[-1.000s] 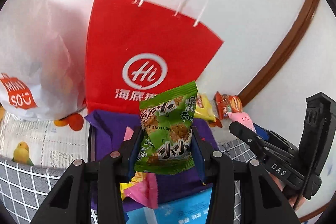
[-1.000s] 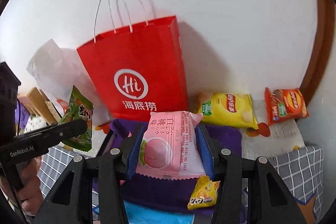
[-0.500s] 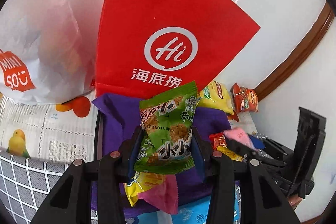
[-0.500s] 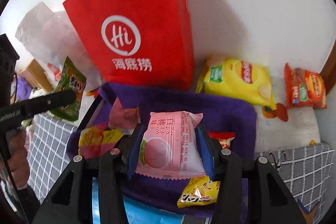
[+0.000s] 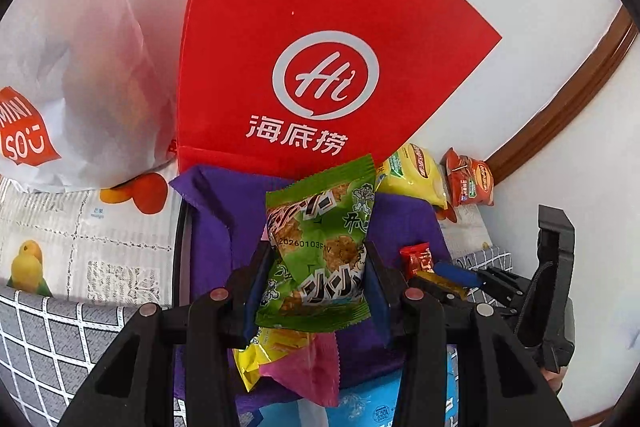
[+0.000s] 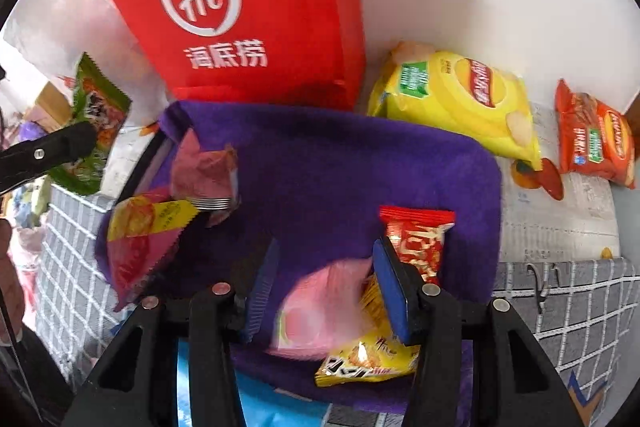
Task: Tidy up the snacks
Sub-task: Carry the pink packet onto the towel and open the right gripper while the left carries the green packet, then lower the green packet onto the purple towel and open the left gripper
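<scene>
My left gripper [image 5: 316,267] is shut on a green snack packet [image 5: 320,251] and holds it upright above a tray lined with purple cloth [image 5: 216,227]. The same packet shows at the left of the right wrist view [image 6: 96,131]. My right gripper [image 6: 324,279] is open over the purple cloth [image 6: 320,163]. A pink peach packet [image 6: 320,311] lies blurred below its jaws, free of them, beside a yellow packet [image 6: 368,359] and a red packet [image 6: 420,243].
A red paper bag [image 5: 320,67] stands behind the tray against the white wall. A white Miniso bag [image 5: 72,87] is to its left. Yellow [image 6: 460,103] and orange [image 6: 596,139] chip bags lie at the right. Pink and yellow packets [image 6: 160,219] lie on the cloth's left.
My right gripper has opened and let go of the pink peach packet, which has dropped onto the purple cloth. Both grippers have moved closer to the tray. The left still holds the green packet.
</scene>
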`<act>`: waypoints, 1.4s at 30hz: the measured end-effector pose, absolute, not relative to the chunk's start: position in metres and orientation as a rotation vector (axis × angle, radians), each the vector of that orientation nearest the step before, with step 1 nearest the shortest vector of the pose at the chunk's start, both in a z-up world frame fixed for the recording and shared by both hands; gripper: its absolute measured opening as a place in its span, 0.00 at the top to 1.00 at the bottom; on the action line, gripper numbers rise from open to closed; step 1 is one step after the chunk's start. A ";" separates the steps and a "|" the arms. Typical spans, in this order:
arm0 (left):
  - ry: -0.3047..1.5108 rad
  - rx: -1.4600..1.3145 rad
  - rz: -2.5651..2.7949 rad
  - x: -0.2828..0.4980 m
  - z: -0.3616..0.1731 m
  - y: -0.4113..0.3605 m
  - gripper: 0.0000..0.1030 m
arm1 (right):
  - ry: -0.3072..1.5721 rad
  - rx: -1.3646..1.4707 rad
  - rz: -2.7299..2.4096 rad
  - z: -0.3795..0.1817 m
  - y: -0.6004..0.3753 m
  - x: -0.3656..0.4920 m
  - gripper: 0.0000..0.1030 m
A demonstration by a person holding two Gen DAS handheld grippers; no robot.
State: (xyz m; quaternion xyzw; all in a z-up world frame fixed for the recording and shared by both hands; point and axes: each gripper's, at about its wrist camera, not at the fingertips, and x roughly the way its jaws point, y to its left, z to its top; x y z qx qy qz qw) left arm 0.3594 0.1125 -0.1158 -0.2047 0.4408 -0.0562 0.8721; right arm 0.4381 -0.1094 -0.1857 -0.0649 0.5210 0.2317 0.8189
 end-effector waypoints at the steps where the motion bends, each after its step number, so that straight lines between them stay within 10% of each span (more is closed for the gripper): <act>1: 0.926 -0.430 -0.118 0.360 -0.117 0.112 0.60 | 1.105 -0.137 0.484 -0.186 -0.110 0.439 0.51; 42: 1.033 -0.465 -0.155 0.376 -0.134 0.096 0.42 | 0.895 -0.041 0.423 -0.106 -0.131 0.417 0.51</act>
